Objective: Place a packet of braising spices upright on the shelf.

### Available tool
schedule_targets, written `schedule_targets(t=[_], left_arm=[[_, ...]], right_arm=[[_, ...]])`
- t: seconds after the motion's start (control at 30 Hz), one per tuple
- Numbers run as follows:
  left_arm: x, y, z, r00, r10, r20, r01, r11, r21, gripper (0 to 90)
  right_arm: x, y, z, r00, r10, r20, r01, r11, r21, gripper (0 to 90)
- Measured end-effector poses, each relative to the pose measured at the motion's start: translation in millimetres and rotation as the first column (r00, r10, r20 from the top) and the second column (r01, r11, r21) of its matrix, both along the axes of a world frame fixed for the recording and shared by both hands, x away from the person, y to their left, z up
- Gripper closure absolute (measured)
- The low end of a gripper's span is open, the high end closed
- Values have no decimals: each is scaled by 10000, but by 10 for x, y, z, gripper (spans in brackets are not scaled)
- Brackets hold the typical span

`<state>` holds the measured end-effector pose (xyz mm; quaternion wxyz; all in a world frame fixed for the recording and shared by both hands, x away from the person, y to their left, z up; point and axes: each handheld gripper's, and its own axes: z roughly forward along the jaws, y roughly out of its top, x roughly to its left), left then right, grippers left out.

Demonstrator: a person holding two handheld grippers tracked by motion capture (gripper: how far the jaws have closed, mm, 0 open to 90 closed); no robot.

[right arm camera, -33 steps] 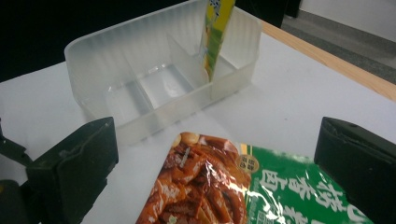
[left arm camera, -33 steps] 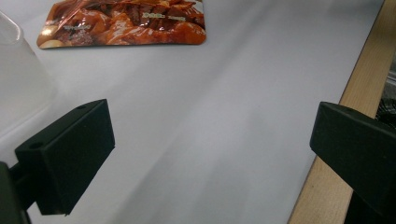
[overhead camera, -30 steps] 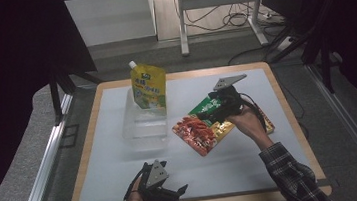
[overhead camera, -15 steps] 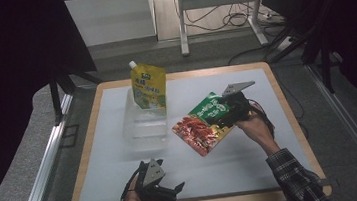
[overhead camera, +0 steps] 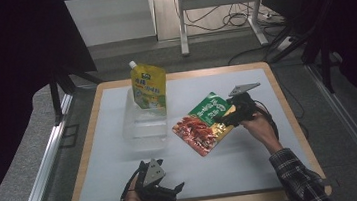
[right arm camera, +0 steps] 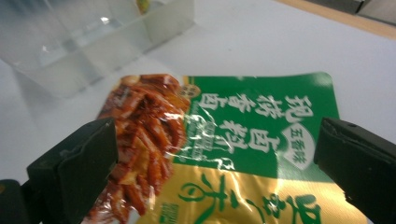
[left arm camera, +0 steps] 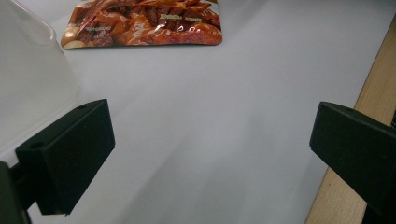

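A snack packet (overhead camera: 203, 124), green and yellow at one end with red food pictured at the other, lies flat on the white mat (overhead camera: 253, 163) right of centre. My right gripper (overhead camera: 228, 118) sits at its right edge. In the right gripper view the right gripper (right arm camera: 215, 154) is open, with the packet (right arm camera: 243, 140) between and beyond its wide-apart jaws. My left gripper (overhead camera: 175, 190) rests near the front edge, and in its own view the left gripper (left arm camera: 205, 149) is open over bare mat. The packet's red end (left arm camera: 144, 25) shows farther off.
A clear plastic container (overhead camera: 144, 129) stands left of the packet, with a yellow spouted pouch (overhead camera: 149, 86) upright at its far end. The mat lies on a wooden board (overhead camera: 289, 119). Black frames, cables and a metal stand are beyond the table.
The packet's green end was lifted half a second ago and now lies flatter. My right gripper has drawn back slightly to the right. The left gripper has barely moved.
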<state>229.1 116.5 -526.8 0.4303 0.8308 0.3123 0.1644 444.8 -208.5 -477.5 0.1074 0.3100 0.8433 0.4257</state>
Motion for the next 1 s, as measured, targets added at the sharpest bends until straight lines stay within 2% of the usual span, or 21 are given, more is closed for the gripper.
schedule_targets(t=[0.17, 0.43, 0.67, 0.87, 1.0], left_arm=[[-2, -9, -3, 10000, -56, -11, 56, 10000, 49, 0], [-2, -18, -7, 10000, -76, 7, 76, 9999, 115, 0], [0, -22, -11, 10000, -84, -6, 84, 9999, 132, 0], [2, -24, -14, 10000, -92, -22, 92, 9998, 147, 0], [4, -26, -16, 10000, -93, -27, 93, 9998, 152, 0]], right_arm=[[68, -78, -75, 9996, -216, -158, 213, 9996, -174, 0], [193, -182, -184, 9953, -513, -816, 475, 9977, -485, 9], [316, -229, -268, 9888, -782, -1270, 679, 9942, -830, 13], [411, -223, -321, 9833, -910, -1578, 767, 9926, -946, 14], [453, -206, -354, 9765, -991, -1916, 781, 9904, -1141, 16]])
